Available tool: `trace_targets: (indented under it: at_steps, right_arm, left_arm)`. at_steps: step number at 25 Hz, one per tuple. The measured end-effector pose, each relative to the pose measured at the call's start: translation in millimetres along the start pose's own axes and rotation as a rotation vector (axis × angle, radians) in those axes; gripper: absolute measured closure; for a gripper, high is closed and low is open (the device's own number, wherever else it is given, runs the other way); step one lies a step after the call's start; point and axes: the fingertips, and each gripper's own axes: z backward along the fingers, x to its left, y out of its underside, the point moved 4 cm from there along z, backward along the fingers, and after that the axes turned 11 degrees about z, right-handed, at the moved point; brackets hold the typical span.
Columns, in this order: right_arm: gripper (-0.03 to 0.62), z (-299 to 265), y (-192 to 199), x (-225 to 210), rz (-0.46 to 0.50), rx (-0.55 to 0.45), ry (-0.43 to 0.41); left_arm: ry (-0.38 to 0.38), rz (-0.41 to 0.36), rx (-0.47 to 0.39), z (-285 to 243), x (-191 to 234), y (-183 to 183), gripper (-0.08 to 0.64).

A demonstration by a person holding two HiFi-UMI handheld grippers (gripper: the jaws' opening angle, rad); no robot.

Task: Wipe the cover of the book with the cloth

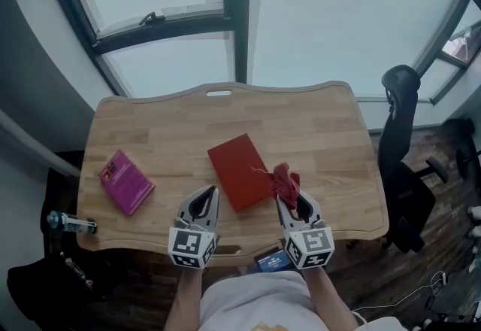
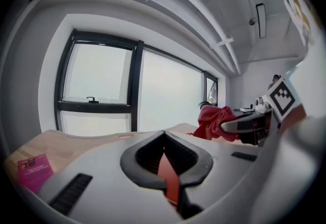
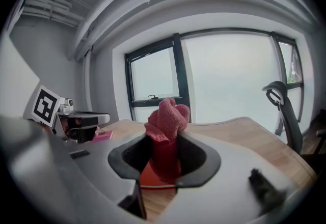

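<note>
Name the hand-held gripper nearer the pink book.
Left. The left hand-held gripper is right of the pink book; the right hand-held gripper, holding the cloth, is farther right.

This looks like an office or study. A light wooden desk (image 1: 323, 126), with a curved front edge and a narrow slot (image 1: 219, 92) near its back edge, stands against tall windows (image 1: 316, 13) in dark frames. At the desk's right side a black office chair (image 1: 402, 149) stands on a dark wooden floor (image 1: 451, 247), where thin cables (image 1: 421, 293) trail. A red book (image 1: 239, 171) and a magenta book (image 1: 126, 182) lie on the desk. Above it a white ceiling (image 2: 244, 39) carries a long light fitting (image 2: 261, 13).
</note>
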Motion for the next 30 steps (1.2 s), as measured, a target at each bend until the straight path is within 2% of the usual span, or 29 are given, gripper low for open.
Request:
trace_targets:
  at_steps: [6,14,30]
  right_arm:
    - [0.449,16.9,-2.1,3.0,-0.002,-0.027,0.014]
    - [0.449,30.3,-5.9,4.5,0.042,-0.045,0.020]
    - [0.449,42.9,0.8,-0.9,0.009,-0.056,0.031]
  left_arm:
    - [-0.015,-0.030,-0.004,13.4,-8.0,-3.0,0.548]
    - [-0.065,-0.070,-0.061,29.8,-11.1,-12.3,0.548]
    - [-0.055,-0.089,-0.040,30.8,-23.5,-4.7,0.548]
